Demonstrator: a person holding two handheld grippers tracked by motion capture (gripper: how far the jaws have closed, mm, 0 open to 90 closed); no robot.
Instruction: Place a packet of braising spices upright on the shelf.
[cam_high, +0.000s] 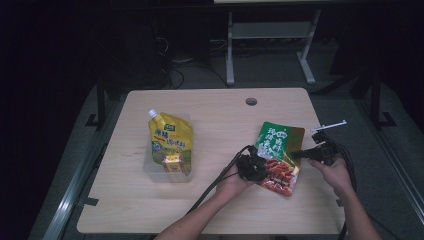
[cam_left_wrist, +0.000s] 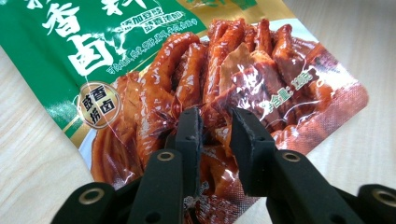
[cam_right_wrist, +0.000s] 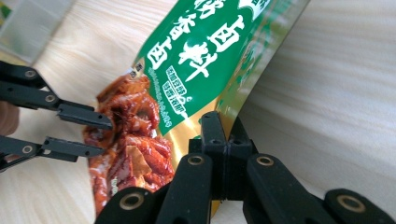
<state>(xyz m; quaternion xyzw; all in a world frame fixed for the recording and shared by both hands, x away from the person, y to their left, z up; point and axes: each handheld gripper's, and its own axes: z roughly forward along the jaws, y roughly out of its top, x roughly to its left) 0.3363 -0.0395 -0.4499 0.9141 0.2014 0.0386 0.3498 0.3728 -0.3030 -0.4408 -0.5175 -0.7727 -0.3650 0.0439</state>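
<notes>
A snack packet (cam_high: 275, 141), green on top and printed with red braised meat below, lies on the wooden table (cam_high: 210, 205) at centre right. My right gripper (cam_right_wrist: 224, 120) is shut on the packet's gold right edge (cam_right_wrist: 243, 79), and that side is raised a little. It reaches in from the right (cam_high: 294, 154). My left gripper (cam_left_wrist: 215, 116) hovers at the packet's red lower part (cam_left_wrist: 187, 70), its jaws a small gap apart and not pressing. From the right gripper view, the left gripper (cam_right_wrist: 107, 137) straddles the packet's left edge.
A yellow spout pouch (cam_high: 170, 136) lies in a clear plastic container (cam_high: 150, 170) at the table's left, with a small yellow box (cam_high: 173, 162) at its foot. A cable hole (cam_high: 251, 101) sits near the far edge. Metal stand legs (cam_high: 230, 50) rise behind the table.
</notes>
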